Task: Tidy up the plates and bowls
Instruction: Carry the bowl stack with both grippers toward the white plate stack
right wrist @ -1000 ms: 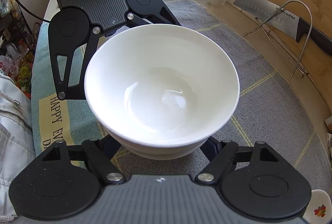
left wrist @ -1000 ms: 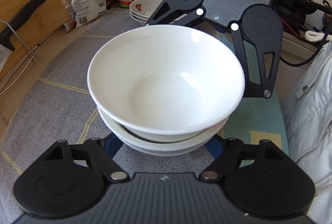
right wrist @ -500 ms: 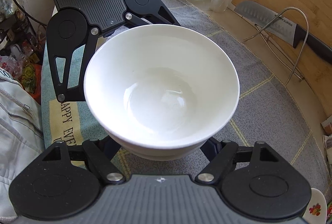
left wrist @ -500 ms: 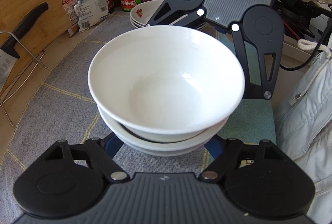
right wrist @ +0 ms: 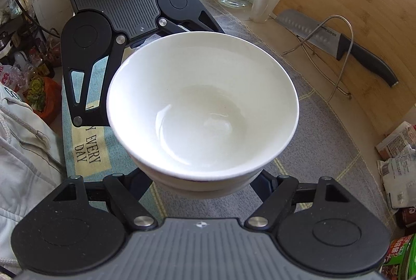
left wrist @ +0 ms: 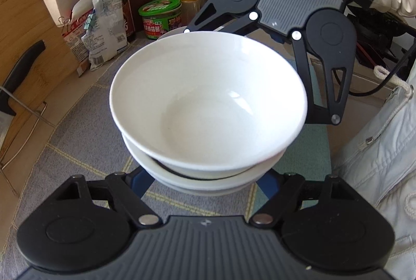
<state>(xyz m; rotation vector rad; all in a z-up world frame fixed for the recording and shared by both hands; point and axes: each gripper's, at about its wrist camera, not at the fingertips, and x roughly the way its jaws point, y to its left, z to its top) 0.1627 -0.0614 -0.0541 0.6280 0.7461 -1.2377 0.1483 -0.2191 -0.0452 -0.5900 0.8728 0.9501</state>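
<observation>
Two white bowls [left wrist: 208, 108] are already nested and held above the grey mat [left wrist: 78, 150], the left gripper [left wrist: 205, 176] and right gripper [right wrist: 205, 184] each spread around the lower bowl's sides from opposite ends; setting them down by the plates [left wrist: 169, 33] looks left to do.

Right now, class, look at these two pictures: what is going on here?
A person with two handheld grippers is holding a stack of white bowls between them, above a grey mat on a kitchen counter. The left gripper cradles one side of the stack and the right gripper the opposite side. The fingertips are hidden under the bowls. A knife leans on a wire rack nearby.
</observation>
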